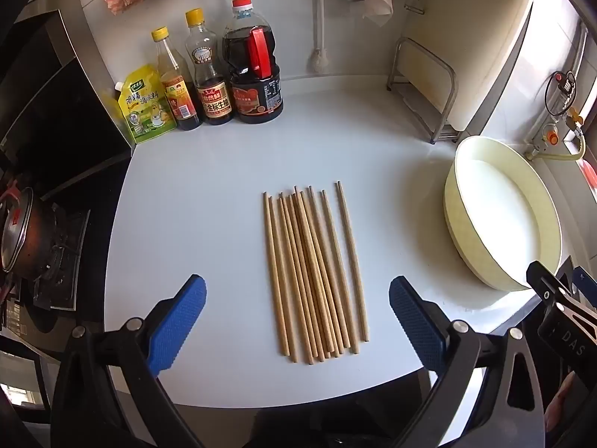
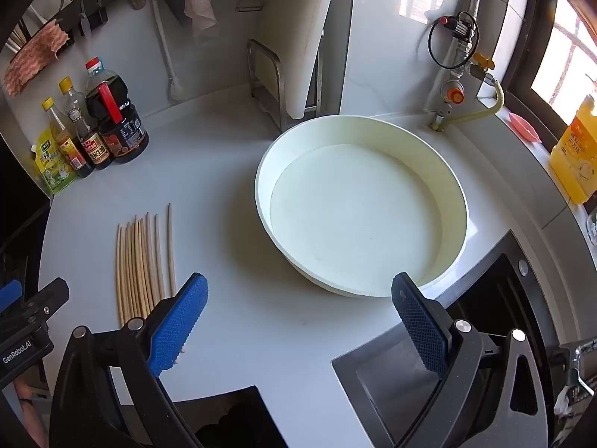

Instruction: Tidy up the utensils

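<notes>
Several wooden chopsticks (image 1: 313, 272) lie side by side on the white counter (image 1: 209, 186), tips pointing away. My left gripper (image 1: 297, 321) is open and empty, hovering above their near ends. A round cream basin (image 1: 502, 216), empty, sits to the right of them. In the right wrist view the basin (image 2: 362, 209) is ahead and the chopsticks (image 2: 143, 261) lie at the left. My right gripper (image 2: 299, 321) is open and empty, above the counter in front of the basin. Part of it shows in the left wrist view at the right edge (image 1: 559, 306).
Sauce bottles (image 1: 216, 71) and a yellow-green pouch (image 1: 143, 106) stand at the back left. A gas stove with a pot (image 1: 26, 231) is at the left. A metal rack (image 1: 425, 86) stands at the back right. A sink (image 2: 466, 336) lies at the near right. A yellow oil jug (image 2: 576, 149) stands by the window.
</notes>
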Available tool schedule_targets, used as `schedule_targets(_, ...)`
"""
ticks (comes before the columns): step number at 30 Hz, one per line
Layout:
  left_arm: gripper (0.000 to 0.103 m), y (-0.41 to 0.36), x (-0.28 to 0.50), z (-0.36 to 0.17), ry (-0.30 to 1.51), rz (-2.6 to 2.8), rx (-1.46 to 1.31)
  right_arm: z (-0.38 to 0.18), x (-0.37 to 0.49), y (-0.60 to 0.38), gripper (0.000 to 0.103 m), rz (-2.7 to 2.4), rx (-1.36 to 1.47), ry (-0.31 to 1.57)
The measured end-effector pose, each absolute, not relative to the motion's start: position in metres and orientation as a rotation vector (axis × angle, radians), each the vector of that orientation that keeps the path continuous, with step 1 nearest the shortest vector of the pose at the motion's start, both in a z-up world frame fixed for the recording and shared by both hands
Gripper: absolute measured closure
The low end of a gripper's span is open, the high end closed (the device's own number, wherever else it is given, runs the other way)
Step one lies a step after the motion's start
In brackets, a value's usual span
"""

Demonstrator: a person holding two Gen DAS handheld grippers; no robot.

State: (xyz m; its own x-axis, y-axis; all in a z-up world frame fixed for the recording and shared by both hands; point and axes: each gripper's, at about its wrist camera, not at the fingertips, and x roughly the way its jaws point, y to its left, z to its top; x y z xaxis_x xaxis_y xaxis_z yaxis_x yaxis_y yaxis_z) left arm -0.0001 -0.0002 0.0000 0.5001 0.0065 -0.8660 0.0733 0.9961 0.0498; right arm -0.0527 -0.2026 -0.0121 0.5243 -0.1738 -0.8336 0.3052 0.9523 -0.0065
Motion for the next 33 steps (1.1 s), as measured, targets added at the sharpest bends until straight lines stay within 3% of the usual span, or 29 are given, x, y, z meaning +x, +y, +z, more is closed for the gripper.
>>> schedule_targets(33, 0.006, -0.0005, -0.0034, 0.0021, 1.046, -0.045, 0.080, -0.0081, -0.0528, -0.2034, 0.009, -0.300, 0.145, 0.968)
